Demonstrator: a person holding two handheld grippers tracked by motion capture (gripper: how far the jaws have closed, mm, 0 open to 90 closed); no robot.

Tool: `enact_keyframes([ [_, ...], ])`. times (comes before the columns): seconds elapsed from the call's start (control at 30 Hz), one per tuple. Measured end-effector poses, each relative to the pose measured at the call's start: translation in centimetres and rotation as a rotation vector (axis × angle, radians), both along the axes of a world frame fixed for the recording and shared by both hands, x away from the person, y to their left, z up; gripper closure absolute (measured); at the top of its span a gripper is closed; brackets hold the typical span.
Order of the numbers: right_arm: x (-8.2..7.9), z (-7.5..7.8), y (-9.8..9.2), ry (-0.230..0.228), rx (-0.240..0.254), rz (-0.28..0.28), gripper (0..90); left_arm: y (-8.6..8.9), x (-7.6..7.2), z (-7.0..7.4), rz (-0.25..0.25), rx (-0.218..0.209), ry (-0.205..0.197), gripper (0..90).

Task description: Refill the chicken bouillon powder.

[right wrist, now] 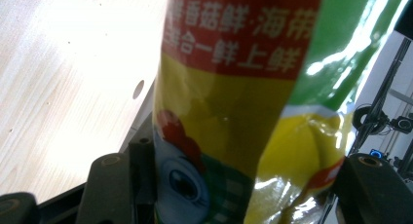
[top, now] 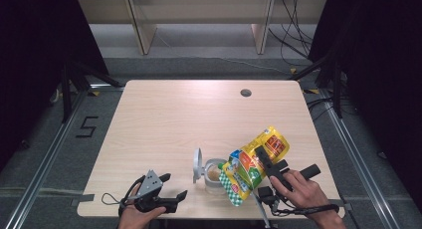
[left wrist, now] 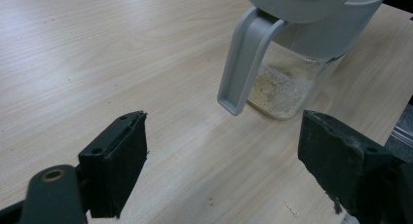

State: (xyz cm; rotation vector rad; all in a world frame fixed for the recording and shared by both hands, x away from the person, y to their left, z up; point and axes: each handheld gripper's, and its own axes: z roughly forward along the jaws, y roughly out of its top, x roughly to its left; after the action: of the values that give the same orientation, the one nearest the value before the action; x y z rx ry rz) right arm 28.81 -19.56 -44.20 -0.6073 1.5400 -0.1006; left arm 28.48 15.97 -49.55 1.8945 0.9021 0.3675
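A yellow, red and green seasoning bag [top: 254,164] hangs tilted, its lower end over a glass jar [top: 215,175] that holds a little pale powder. The jar's grey hinged lid [top: 197,164] stands open at its left. My right gripper [top: 263,158] is shut on the bag; in the right gripper view the bag [right wrist: 234,112] sits between the two black jaws of the right gripper [right wrist: 234,190]. At the table's front left edge, my left gripper [top: 175,185] is open and holds nothing. In the left gripper view, the left gripper [left wrist: 224,156] points at the jar [left wrist: 282,87] and its lid handle [left wrist: 241,63].
The jar stands on a light wooden table [top: 164,119] with a round cable hole [top: 245,93] at the back right. Dark floor, metal rails and cables surround the table. A shelf unit [top: 199,15] stands behind it.
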Motion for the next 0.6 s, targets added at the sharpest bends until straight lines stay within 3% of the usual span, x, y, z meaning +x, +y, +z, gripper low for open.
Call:
enact_keyframes([
  [0.17,-0.08,-0.07,-0.09,0.002,0.015,-0.006,40.9,0.0,0.01,-0.01,-0.001,-0.001,-0.001,17.9],
  [0.3,-0.1,0.16,-0.01,-0.009,-0.02,0.007,41.1,0.01,0.01,-0.01,-0.001,-0.001,-0.001,17.9],
  [0.53,-0.12,0.14,-0.12,-0.008,-0.008,0.006,41.2,0.03,0.0,0.02,-0.001,-0.003,-0.002,17.9],
  [0.6,-0.11,0.32,-0.03,-0.015,-0.024,0.014,41.3,0.03,0.01,0.02,0.0,-0.005,-0.001,17.9],
])
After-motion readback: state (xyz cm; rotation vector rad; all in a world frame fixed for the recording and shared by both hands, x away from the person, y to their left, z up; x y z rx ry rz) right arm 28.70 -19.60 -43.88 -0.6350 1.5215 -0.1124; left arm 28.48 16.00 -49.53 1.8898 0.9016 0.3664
